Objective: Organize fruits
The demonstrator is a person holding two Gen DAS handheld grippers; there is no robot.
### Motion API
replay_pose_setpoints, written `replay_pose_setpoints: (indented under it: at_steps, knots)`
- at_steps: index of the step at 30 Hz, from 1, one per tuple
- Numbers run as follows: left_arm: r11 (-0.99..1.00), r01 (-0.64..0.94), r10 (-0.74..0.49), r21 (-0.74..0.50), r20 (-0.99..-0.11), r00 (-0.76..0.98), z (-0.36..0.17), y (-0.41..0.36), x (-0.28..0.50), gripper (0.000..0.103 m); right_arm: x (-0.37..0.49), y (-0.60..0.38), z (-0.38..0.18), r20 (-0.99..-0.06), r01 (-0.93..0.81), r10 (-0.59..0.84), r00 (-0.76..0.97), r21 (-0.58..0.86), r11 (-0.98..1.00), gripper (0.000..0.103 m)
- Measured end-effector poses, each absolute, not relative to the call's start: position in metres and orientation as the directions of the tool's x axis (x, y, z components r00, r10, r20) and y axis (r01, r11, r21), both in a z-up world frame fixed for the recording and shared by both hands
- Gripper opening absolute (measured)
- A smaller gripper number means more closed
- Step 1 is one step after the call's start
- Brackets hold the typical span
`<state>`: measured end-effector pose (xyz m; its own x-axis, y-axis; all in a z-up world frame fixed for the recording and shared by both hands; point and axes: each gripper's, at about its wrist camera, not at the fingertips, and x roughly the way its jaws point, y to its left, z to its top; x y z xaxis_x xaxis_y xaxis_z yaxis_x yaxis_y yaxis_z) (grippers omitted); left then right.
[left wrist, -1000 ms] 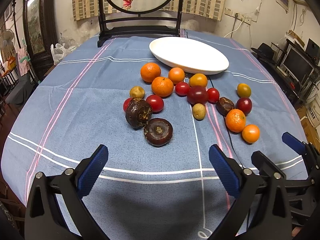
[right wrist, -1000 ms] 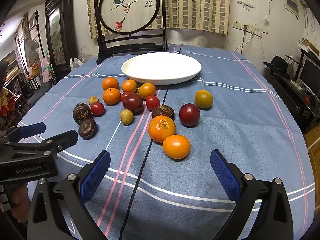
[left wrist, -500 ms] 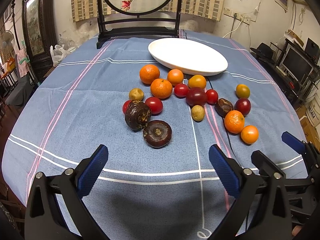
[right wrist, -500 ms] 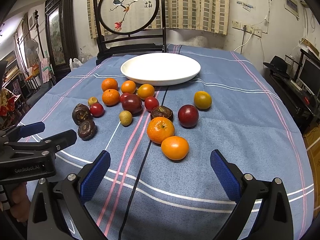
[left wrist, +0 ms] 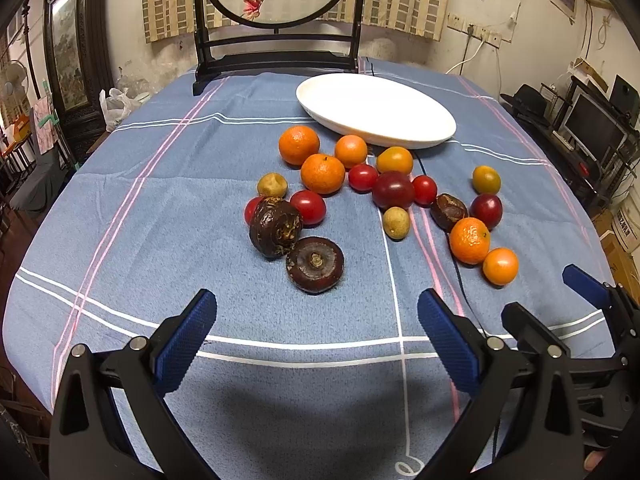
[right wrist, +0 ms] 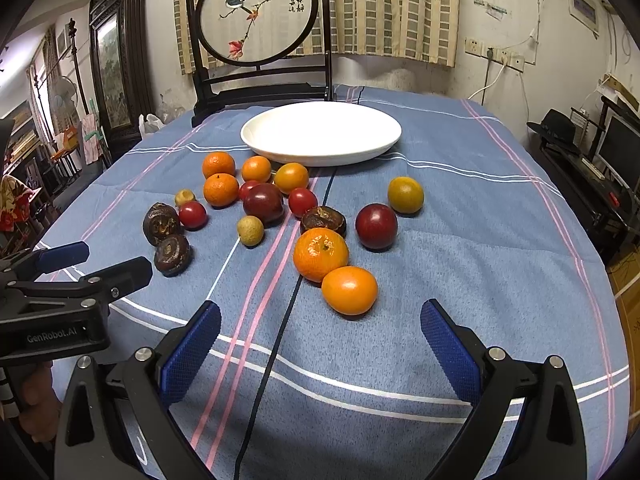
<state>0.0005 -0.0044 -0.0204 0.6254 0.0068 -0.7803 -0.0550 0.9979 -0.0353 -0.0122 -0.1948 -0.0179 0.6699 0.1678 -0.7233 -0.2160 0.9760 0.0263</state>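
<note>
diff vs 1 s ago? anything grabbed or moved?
Nothing grabbed or released. The left gripper and right gripper are open and empty as before, each having crept slightly forward toward the fruit. The water chestnut and smooth orange fruit nearest them lie where they were; the white plate remains empty.

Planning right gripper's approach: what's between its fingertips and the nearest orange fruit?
Right wrist view: only bare blue tablecloth between the open right gripper and the smooth orange fruit. A dark cable runs past on the left, outside that stretch.
</note>
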Motion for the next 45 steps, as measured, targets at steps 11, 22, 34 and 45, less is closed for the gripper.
replay_pose_setpoints:
  at_steps: [11,22,34,45]
  knots:
    - [0.998,-0.059,0.006,-0.038,-0.788,0.615,-0.028,0.005,0.003,0.099,-0.013,-0.197,-0.023,-0.733,-0.214,0.162,0.661,0.023,0.977,0.100]
    - [0.994,-0.105,0.039,-0.022,-0.838,0.545,-0.061,0.040,0.025,0.098,-0.007,-0.209,-0.044,-0.765,-0.218,0.207,0.610,0.089,0.972,0.100]
    - [1.000,-0.002,0.003,0.001,-0.857,0.516,-0.071,-0.010,0.060,0.066,-0.001,-0.229,-0.040,-0.754,-0.205,0.226,0.617,0.124,0.971,0.100]
    - [0.994,-0.024,-0.081,-0.111,-0.845,0.528,-0.065,0.006,0.054,0.042,0.006,-0.237,-0.042,-0.773,-0.191,0.197,0.603,0.099,0.977,0.100]
